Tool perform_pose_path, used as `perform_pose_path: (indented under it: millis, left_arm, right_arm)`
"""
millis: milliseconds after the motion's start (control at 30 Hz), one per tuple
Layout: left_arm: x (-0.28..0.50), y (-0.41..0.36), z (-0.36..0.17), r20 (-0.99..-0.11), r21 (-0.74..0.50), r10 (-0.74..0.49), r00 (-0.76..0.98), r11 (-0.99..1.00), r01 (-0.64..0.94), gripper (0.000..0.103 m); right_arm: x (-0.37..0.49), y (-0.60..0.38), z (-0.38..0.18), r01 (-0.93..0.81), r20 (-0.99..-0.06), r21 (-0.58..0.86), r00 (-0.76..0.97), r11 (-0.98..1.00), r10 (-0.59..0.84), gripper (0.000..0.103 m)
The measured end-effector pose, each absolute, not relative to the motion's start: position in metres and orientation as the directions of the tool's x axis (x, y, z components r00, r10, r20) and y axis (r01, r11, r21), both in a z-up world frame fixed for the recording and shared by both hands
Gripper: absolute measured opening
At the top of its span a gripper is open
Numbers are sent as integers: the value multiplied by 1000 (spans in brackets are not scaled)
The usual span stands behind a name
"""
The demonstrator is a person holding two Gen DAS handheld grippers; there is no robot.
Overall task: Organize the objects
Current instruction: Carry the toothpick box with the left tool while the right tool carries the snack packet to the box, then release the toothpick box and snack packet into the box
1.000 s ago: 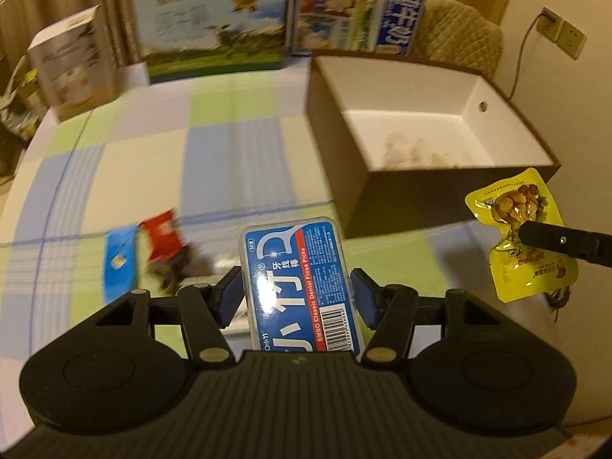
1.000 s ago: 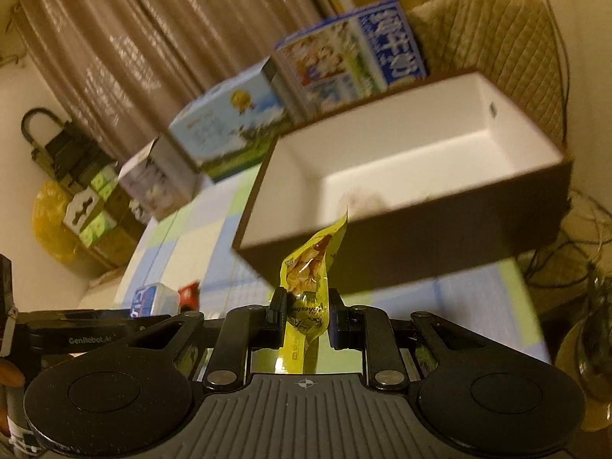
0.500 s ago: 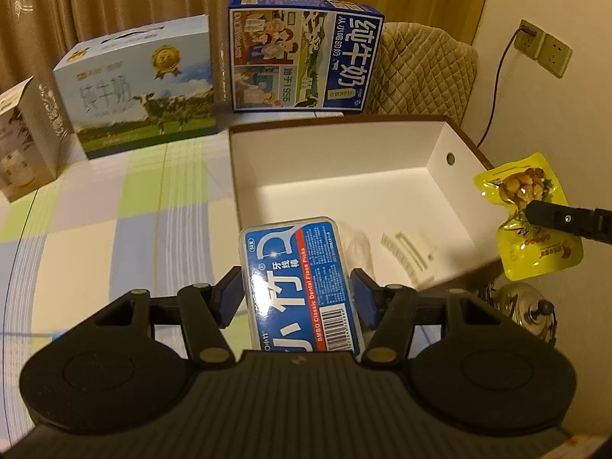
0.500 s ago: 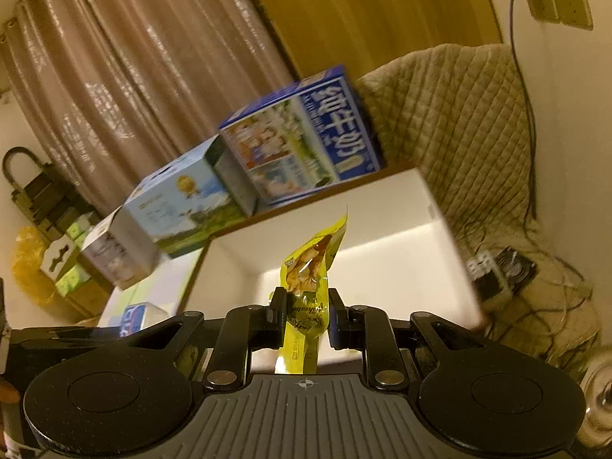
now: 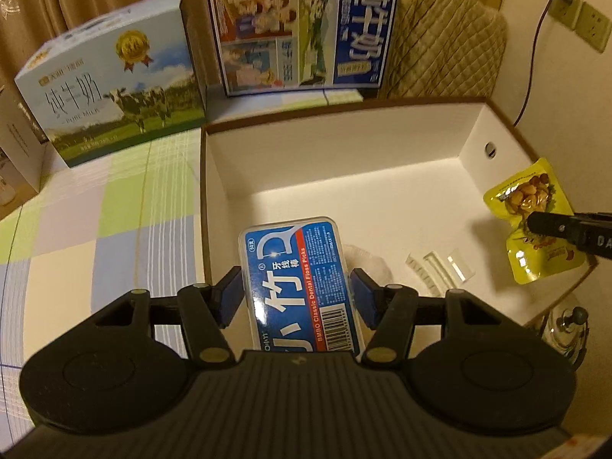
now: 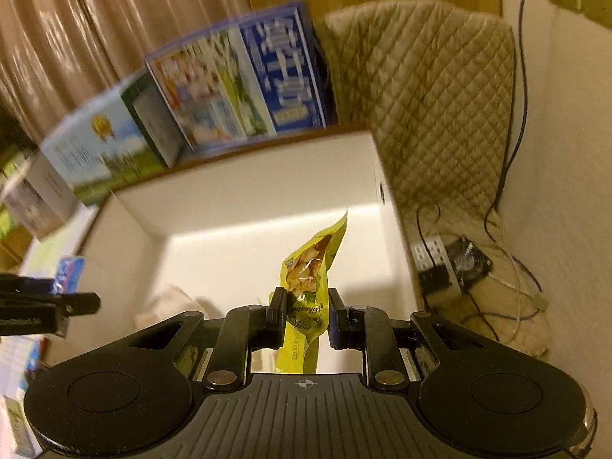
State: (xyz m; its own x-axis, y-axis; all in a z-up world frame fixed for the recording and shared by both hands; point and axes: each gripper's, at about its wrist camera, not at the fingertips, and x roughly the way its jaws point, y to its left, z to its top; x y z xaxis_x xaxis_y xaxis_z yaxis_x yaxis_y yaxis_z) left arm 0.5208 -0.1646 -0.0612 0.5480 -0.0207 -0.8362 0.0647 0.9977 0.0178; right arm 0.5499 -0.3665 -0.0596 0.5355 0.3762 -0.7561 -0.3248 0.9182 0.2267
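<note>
My left gripper (image 5: pixel 296 292) is shut on a blue box of dental floss picks (image 5: pixel 298 283), held over the near left part of the white-lined brown box (image 5: pixel 344 176). My right gripper (image 6: pixel 305 315) is shut on a yellow chestnut snack packet (image 6: pixel 311 267), which stands upright between the pads above the box (image 6: pixel 267 187). The left wrist view shows that packet (image 5: pixel 529 225) and a right fingertip (image 5: pixel 554 225) at the box's right wall. In the box lie a crumpled clear wrapper (image 5: pixel 373 267) and small clear plastic pieces (image 5: pixel 440 266).
Two milk cartons (image 5: pixel 114 91) (image 5: pixel 302 26) stand behind the box on the checked tablecloth (image 5: pixel 95 229). A quilted chair back (image 5: pixel 443 42) is at the far right, with a wall socket (image 5: pixel 585 23) and cables (image 6: pixel 493 298) beside it. A glass jar (image 5: pixel 566 329) sits below the box's right corner.
Both grippers have travelled from the table side to over the open box, each keeping hold of its item. The snack packets on the cloth have left the left wrist view.
</note>
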Motion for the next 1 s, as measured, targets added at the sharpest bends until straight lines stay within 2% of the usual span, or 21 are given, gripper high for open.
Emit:
perform_pose_path:
  millis: [300, 600, 633, 700, 800, 867, 1000]
  left_arm:
    - [530, -165, -81, -864, 35, -1, 504, 997, 62, 56]
    - [536, -165, -88, -877, 35, 1, 480, 997, 62, 56]
    - [536, -165, -88, -877, 32, -3, 480, 997, 64, 57]
    - [535, -167, -87, -877, 29, -11, 481, 997, 75, 68]
    - [531, -170, -85, -872, 34, -14, 489, 995, 90, 75]
    - [529, -170, -83, -872, 28, -21, 490, 995, 92, 79]
    - [523, -168, -76, -868, 6, -38, 494, 996, 87, 81]
  right_arm:
    - [570, -361, -80, -314, -785, 224, 503, 923, 362, 18]
    - [571, -368, -74, -308, -774, 287, 483, 907, 409, 27]
    - [570, -368, -73, -309, -773, 288, 483, 906, 410, 28]
    - [566, -369, -70, -313, -770, 293, 483, 903, 417, 30]
    - [560, -371, -65, -321, -764, 300, 483, 898, 428, 36]
    - [555, -372, -61, -327, -761, 299, 486, 897, 430, 45]
    - [543, -373, -53, -340, -754, 287, 497, 895, 430, 57]
